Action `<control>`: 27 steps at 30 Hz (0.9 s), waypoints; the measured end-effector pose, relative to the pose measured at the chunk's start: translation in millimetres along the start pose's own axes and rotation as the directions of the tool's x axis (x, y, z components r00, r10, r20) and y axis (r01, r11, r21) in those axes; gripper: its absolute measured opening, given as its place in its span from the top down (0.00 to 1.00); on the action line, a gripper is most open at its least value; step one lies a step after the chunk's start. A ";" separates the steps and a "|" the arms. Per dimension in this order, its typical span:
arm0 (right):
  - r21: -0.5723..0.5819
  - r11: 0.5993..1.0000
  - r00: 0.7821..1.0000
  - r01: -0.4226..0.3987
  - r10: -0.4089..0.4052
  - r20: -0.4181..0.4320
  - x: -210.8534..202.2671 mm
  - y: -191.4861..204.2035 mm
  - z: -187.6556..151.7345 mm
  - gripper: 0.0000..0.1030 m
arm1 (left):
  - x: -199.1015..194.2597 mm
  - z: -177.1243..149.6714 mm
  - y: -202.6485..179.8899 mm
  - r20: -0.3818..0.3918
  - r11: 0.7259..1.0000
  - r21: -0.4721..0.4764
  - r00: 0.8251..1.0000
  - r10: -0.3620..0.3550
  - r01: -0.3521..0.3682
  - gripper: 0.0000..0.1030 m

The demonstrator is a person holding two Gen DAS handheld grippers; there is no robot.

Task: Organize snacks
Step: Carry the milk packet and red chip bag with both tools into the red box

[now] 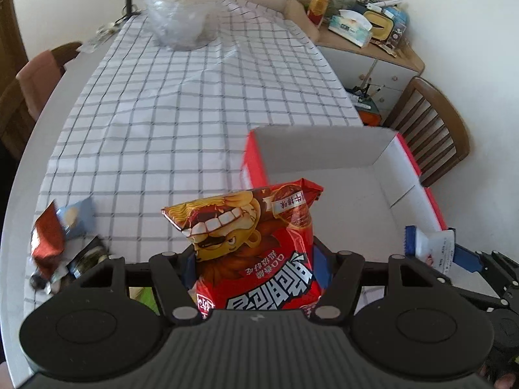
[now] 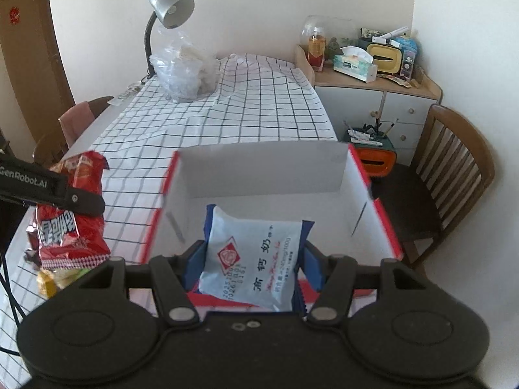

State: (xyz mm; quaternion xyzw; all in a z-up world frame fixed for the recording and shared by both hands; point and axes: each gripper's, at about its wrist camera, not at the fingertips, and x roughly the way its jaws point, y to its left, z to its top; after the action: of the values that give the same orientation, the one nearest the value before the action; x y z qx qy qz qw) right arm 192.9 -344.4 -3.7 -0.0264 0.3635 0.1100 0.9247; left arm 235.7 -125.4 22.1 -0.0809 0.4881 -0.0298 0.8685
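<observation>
Checked tablecloth (image 1: 181,103) is filling the left wrist view, where the left gripper (image 1: 256,259) is pinching a red snack bag (image 1: 259,246) between its fingers, the open red-and-white box (image 1: 324,149) sitting at two o'clock and loose snacks (image 1: 61,236) at nine. Across the right wrist view, the right gripper (image 2: 253,259) is clamping a pale blue snack packet (image 2: 256,259) over the box (image 2: 259,168), with the red bag (image 2: 71,214) hanging at nine o'clock.

home dining rm: checked tablecloth (image 2: 227,110), wooden chair (image 2: 454,175), desk lamp (image 2: 168,9), cluttered cabinet (image 2: 382,97).
</observation>
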 end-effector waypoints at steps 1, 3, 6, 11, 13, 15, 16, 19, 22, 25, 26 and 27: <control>-0.007 1.000 1.000 -0.006 0.006 -0.004 4.6 -7.2 4.4 0.41 | 2.1 4.4 -6.8 0.004 1.000 0.003 1.000 0.001 -0.001 0.36; -0.026 1.000 1.000 -0.010 0.010 -0.011 14.3 -21.8 13.3 0.41 | 9.6 16.0 -23.1 0.011 1.000 0.010 1.000 0.011 -0.011 0.36; -0.040 0.999 1.000 -0.020 0.020 -0.020 28.1 -40.6 24.3 0.41 | 24.3 30.4 -43.9 0.006 1.000 0.021 1.000 0.016 -0.016 0.36; -0.056 0.998 0.998 -0.042 0.039 -0.052 54.9 -63.7 38.3 0.41 | 55.8 49.4 -71.1 -0.026 0.998 0.042 0.999 0.048 -0.047 0.36; -0.067 0.997 0.997 -0.049 0.044 -0.068 68.6 -69.8 42.1 0.41 | 69.5 56.3 -77.9 -0.044 0.997 0.051 0.997 0.068 -0.066 0.36; -0.070 0.996 0.995 -0.056 0.050 -0.082 79.6 -75.1 45.3 0.41 | 82.8 61.7 -83.6 -0.058 0.995 0.062 0.995 0.080 -0.077 0.36; -0.072 0.996 0.994 -0.058 0.052 -0.092 86.6 -77.1 46.2 0.41 | 90.0 64.5 -87.2 -0.068 0.994 0.076 0.994 0.083 -0.078 0.36; -0.085 0.994 0.990 -0.072 0.061 -0.124 104.4 -80.0 47.8 0.41 | 111.9 70.5 -96.6 -0.105 0.991 0.101 0.989 0.101 -0.091 0.36; -0.108 0.990 0.983 -0.091 0.072 -0.166 122.0 -80.4 46.9 0.41 | 133.1 73.0 -102.5 -0.156 0.987 0.126 0.981 0.115 -0.096 0.36; -0.130 0.986 0.975 -0.104 0.075 -0.207 137.1 -77.4 45.2 0.41 | 153.3 72.4 -105.0 -0.199 0.983 0.147 0.970 0.140 -0.112 0.36; -0.137 0.985 0.973 -0.107 0.075 -0.219 141.6 -76.2 44.2 0.41 | 160.0 72.1 -105.5 -0.215 0.981 0.154 0.965 0.149 -0.117 0.36; -0.141 0.984 0.971 -0.110 0.076 -0.227 144.2 -75.3 43.4 0.41 | 165.8 72.3 -105.9 -0.226 0.980 0.160 0.962 0.156 -0.121 0.36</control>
State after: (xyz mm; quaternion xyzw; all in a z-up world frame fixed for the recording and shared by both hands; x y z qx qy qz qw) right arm 341.2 -385.6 -72.0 -0.0921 0.4553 0.1772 0.8676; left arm 386.7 -243.4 -62.7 0.0210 0.5895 -0.0137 0.8074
